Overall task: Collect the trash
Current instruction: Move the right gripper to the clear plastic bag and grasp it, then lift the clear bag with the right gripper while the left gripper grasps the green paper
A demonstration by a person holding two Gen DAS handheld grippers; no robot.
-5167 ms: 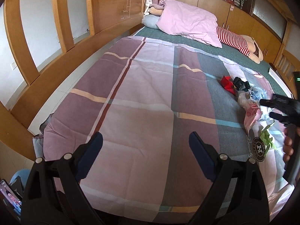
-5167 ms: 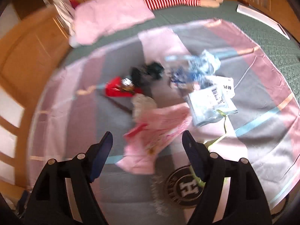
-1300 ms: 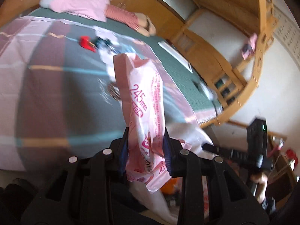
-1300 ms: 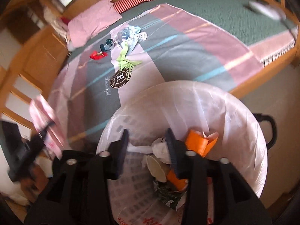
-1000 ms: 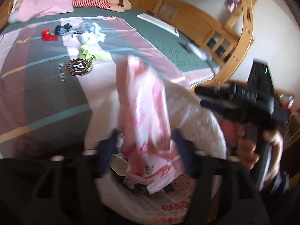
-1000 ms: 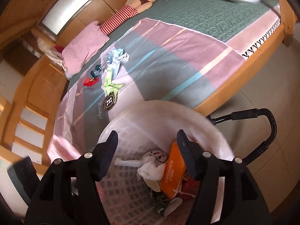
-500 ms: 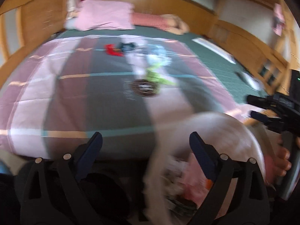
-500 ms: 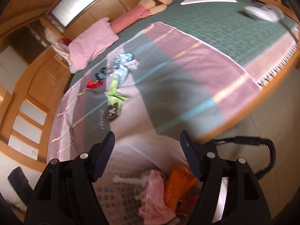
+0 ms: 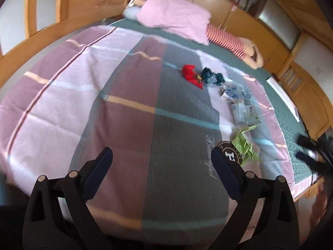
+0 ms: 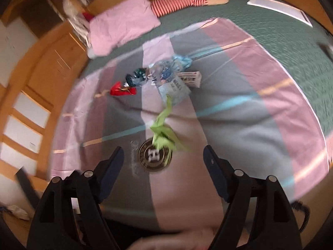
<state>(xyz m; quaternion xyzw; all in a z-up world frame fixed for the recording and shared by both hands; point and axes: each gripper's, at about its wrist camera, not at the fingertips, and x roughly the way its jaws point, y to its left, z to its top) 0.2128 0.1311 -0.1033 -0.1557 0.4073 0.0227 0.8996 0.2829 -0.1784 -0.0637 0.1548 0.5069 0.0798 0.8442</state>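
Both of our grippers are empty now and swinging back over the bed. Starting at the left: the left gripper (image 9: 161, 164), which a second ago carried the pink packet over the bin, has nothing between its jaws, and they are opening to nearly their widest above the striped bedsheet (image 9: 129, 125). That packet is gone from every view, and so is the bin, so we judge one piece is delivered. Moving right across the sheet, the remaining trash lies in a loose line: a red wrapper (image 9: 192, 75), just beside it a dark teal wrapper (image 9: 212, 78), then a clear blue-printed bag (image 9: 234, 89) and a pale plastic packet (image 9: 244, 112), and nearest us a green scrap (image 9: 245, 145) touching the round logo (image 9: 230, 155) printed on the sheet. Further right, the right gripper (image 10: 163, 162) is opening too, jaws empty, and from its own camera the green scrap (image 10: 164, 133) sits almost dead ahead between them, though well short of the pads. We'd say that scrap looks like the next pickup, with five pieces left to clear.
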